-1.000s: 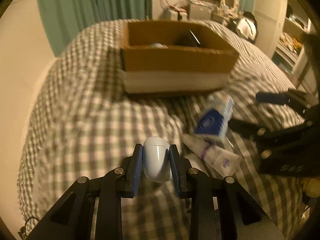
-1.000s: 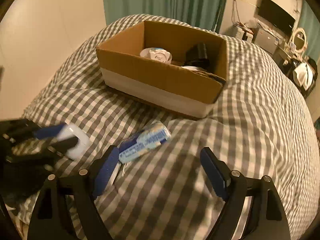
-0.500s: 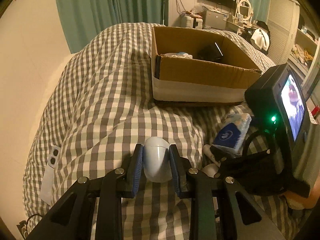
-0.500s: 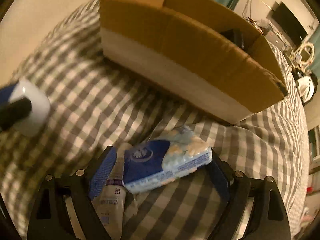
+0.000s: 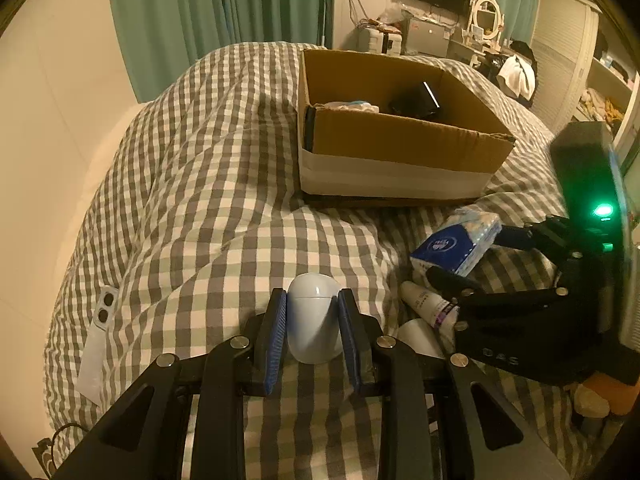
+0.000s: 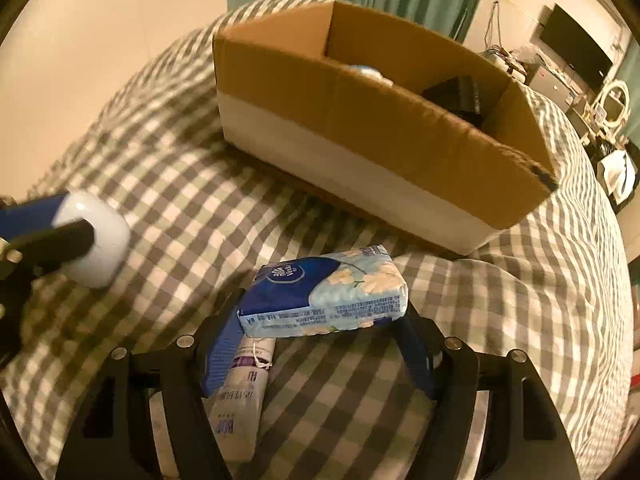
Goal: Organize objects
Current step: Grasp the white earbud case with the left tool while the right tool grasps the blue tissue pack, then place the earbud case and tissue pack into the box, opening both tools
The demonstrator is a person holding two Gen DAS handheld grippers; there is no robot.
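My left gripper (image 5: 312, 334) is shut on a white rounded case (image 5: 311, 326), held above the checked bedspread; the case also shows in the right wrist view (image 6: 94, 238). My right gripper (image 6: 320, 340) is shut on a blue tissue pack (image 6: 324, 298), lifted off the bed; the pack also shows in the left wrist view (image 5: 456, 246). An open cardboard box (image 5: 400, 148) sits ahead on the bed and shows in the right wrist view (image 6: 360, 128) too. It holds a black object (image 5: 416, 102) and a white item (image 5: 352, 106).
A white tube (image 6: 242, 392) lies on the bed under my right gripper, also in the left wrist view (image 5: 426, 304). A white phone (image 5: 98, 340) lies at the bed's left edge. A wall is left; curtains and furniture stand behind.
My right gripper came down over the tissue pack, shut on it and lifted it. My left gripper kept hold of the white case and drew back from the box.
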